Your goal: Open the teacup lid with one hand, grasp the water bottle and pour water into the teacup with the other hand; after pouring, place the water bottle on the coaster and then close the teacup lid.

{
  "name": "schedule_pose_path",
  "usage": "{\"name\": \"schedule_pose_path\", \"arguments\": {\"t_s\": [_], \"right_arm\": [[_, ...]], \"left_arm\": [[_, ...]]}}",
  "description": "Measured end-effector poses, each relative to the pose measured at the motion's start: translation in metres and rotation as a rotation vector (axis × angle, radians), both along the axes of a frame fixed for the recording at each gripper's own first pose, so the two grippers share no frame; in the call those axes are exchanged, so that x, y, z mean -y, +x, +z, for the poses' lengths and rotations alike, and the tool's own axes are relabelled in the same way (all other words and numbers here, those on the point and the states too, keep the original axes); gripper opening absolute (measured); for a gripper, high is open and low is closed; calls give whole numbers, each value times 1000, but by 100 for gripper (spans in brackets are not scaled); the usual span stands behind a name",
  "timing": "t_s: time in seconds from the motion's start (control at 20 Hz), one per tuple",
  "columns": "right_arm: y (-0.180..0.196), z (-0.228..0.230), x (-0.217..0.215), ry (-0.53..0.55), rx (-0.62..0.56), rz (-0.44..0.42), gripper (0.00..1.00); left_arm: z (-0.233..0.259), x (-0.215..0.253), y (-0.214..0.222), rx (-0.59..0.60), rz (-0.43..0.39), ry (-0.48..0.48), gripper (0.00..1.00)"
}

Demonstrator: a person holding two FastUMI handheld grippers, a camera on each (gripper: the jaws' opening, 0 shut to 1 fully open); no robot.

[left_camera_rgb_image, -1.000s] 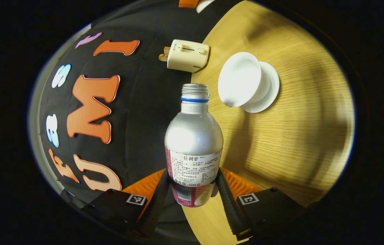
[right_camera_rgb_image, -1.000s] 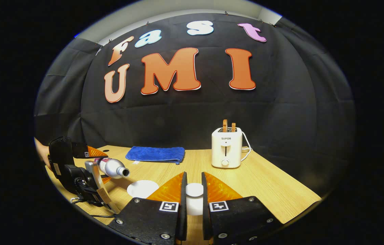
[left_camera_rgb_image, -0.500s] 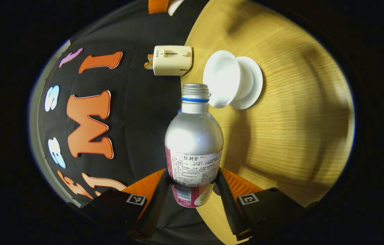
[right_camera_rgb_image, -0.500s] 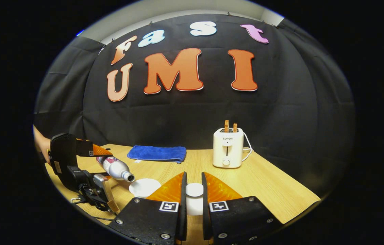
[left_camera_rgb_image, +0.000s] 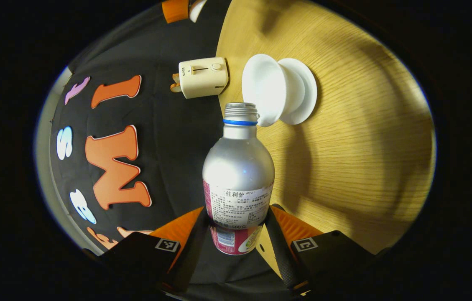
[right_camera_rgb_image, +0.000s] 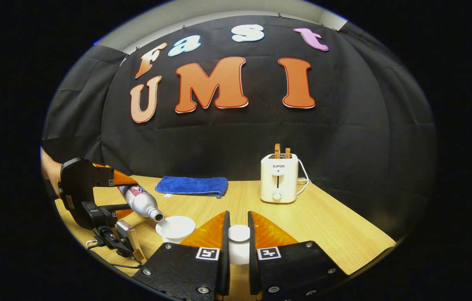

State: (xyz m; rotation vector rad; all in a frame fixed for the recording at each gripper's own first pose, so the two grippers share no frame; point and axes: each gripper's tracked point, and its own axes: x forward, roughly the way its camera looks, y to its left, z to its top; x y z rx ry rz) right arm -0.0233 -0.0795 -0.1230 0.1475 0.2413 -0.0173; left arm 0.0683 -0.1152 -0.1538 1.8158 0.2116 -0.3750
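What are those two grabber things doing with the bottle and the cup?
The left gripper holds a silver water bottle tipped over, its mouth right at the rim of the open white teacup on the wooden table. The right gripper holds the teacup lid clamped up off the cup. No water can be seen.

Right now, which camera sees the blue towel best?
The right gripper view: the blue towel lies folded on the table beside the toaster. In the left gripper view I can't pick it out.
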Motion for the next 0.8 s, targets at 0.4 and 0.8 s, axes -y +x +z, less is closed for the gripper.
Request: {"name": "schedule_pose_path", "arguments": {"t_s": [0.4,0.8], "right_arm": [[-1,-2,-4,0,0,16,19],[1,1,-9,2,13,37,19]], "left_arm": [[13,4,3,28,-42,71,83],[32,-4,10,66,-41,113,83]]}}
